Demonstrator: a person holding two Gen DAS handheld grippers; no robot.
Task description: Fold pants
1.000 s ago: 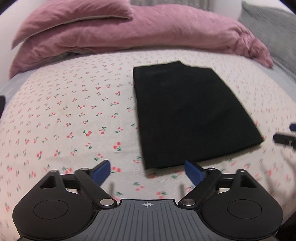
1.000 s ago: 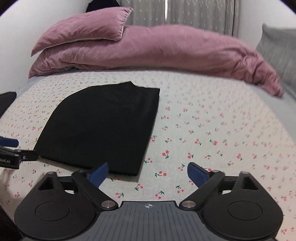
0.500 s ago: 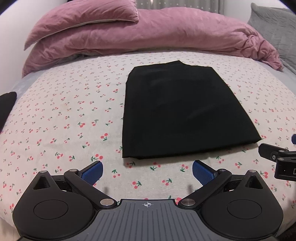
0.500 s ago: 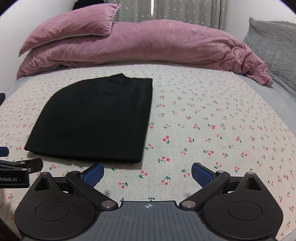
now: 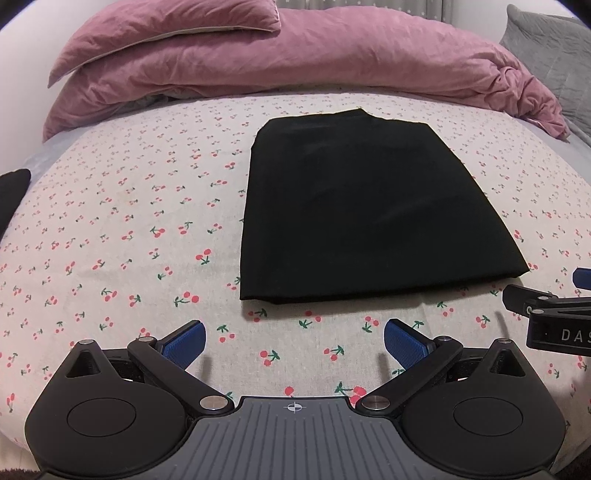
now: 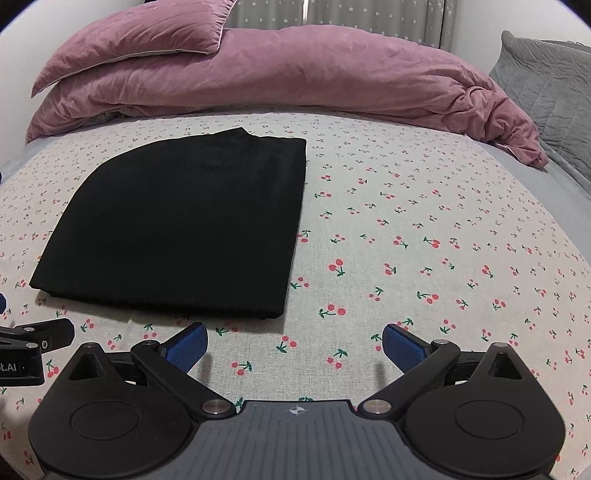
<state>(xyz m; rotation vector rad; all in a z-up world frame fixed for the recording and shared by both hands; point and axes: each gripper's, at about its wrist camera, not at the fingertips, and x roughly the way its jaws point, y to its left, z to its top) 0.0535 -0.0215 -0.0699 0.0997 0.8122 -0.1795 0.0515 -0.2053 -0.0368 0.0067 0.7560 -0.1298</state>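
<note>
Bed sheet [image 5: 110,229], cherry-printed, fills the field under both of your tongs. Along its far edge lies a bunched mauve duvet [image 5: 332,59] with a matching pillow [image 5: 162,33] resting on its left part; a grey quilted cushion [image 6: 546,81] sits at the far right, and curtains [image 6: 369,14] hang behind.

Black pants [image 5: 362,210] lie flat on the sheet as a folded rectangle (edges roughly squared, one small bump on the far edge). From your left wrist view the pants sit directly ahead of the left gripper [image 5: 293,341] and slightly to its right, the near edge just beyond the fingertips and apart from them. From your right wrist view the pants [image 6: 184,225] lie ahead and to the left of the right gripper [image 6: 293,345], whose left fingertip is just short of the near right corner, not touching.

Both tongs are released: the blue pads [image 5: 184,341] stand spread wide with only printed sheet between them. Each gripper appears at the edge of the other's view, just beside the near corners of the pants.

A dark item [image 5: 13,192] shows at the sheet's left margin; what it is cannot be told.
</note>
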